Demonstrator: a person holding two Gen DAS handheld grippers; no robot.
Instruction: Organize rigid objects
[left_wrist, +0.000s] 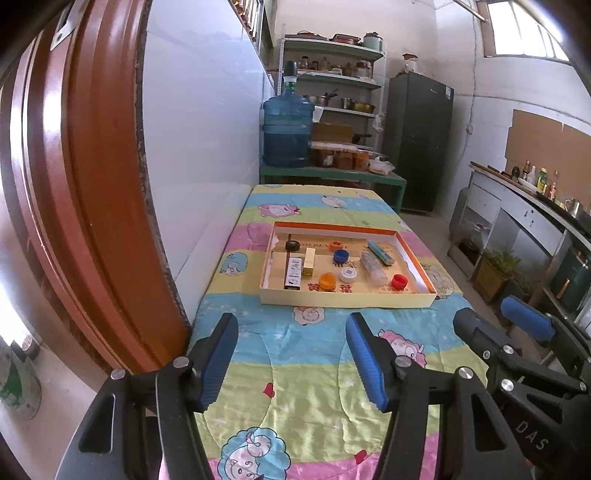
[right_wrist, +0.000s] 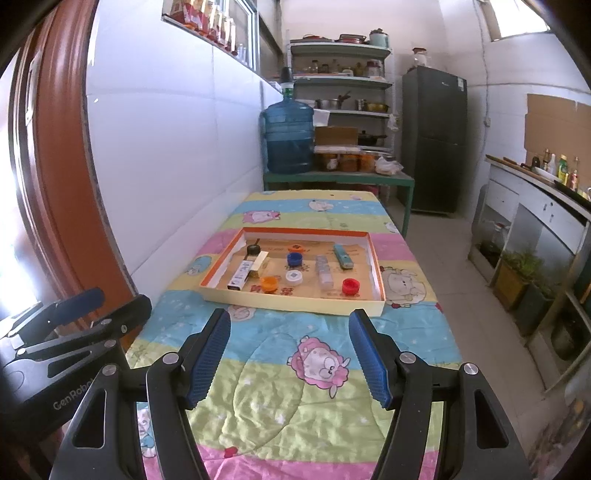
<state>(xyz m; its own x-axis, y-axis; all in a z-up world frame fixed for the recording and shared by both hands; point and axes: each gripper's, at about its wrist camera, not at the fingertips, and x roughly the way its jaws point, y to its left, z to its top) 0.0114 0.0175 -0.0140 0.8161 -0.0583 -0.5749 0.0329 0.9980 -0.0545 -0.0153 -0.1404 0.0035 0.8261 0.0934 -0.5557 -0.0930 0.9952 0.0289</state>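
We hold the left gripper (left_wrist: 291, 325) and right gripper (right_wrist: 290, 321) wide open and empty above the tabletop (right_wrist: 295, 387), short of the tray (right_wrist: 295, 301) of caps.

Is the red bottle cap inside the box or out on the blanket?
Inside. The red cap sits on the box floor, near its front right corner.

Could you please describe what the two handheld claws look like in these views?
Both the left claw and right claw have black angular frames with silver rivets and ribbed blue pads. White lettering marks each body; no cables or sleeves show.
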